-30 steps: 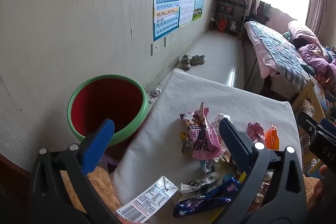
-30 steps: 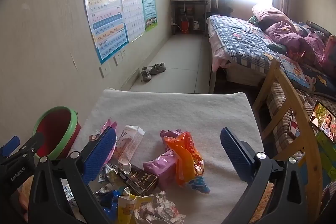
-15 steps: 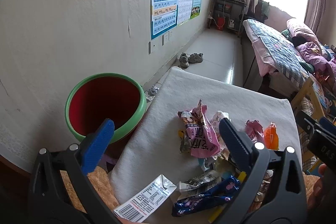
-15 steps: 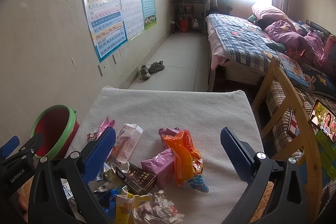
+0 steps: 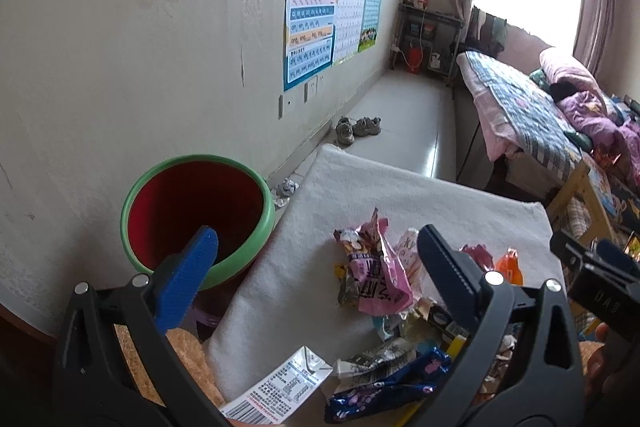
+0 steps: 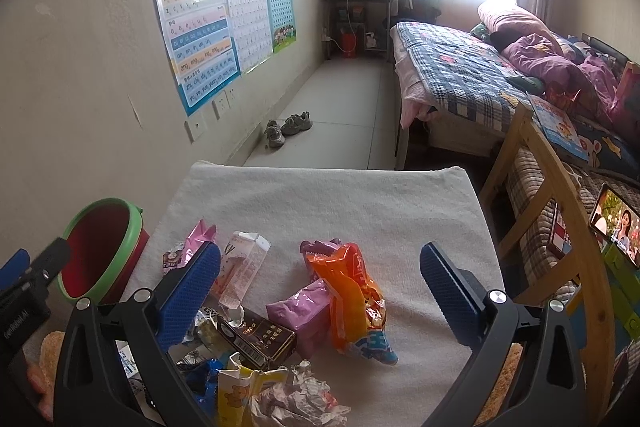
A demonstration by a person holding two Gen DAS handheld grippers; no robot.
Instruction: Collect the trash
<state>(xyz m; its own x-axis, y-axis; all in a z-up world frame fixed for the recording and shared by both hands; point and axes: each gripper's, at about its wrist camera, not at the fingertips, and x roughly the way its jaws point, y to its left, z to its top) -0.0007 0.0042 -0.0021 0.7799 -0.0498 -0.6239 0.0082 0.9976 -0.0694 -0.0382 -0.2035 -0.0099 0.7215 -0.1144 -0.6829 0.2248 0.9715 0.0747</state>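
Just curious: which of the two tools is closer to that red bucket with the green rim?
Left. The left tool hangs right beside the red bucket, one finger in front of its rim. The right tool is farther right, above the wrappers.

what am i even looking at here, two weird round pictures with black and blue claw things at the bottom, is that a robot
No robot: a person holds a hand tool in each hand, and each tool has a wide-angle camera looking out along its two blue-padded jaws. That lens makes the pictures round.

One picture comes from the left gripper, the other from the right gripper. Both sets of jaws stand wide apart and hold nothing.

Below them is a white towel-covered table strewn with litter: a pink crumpled snack wrapper, an orange plastic snack bag, a dark brown carton and more. At the table's left edge stands a round red bin with a green rim, probably where the trash goes. Behind is a bedroom with wall posters.
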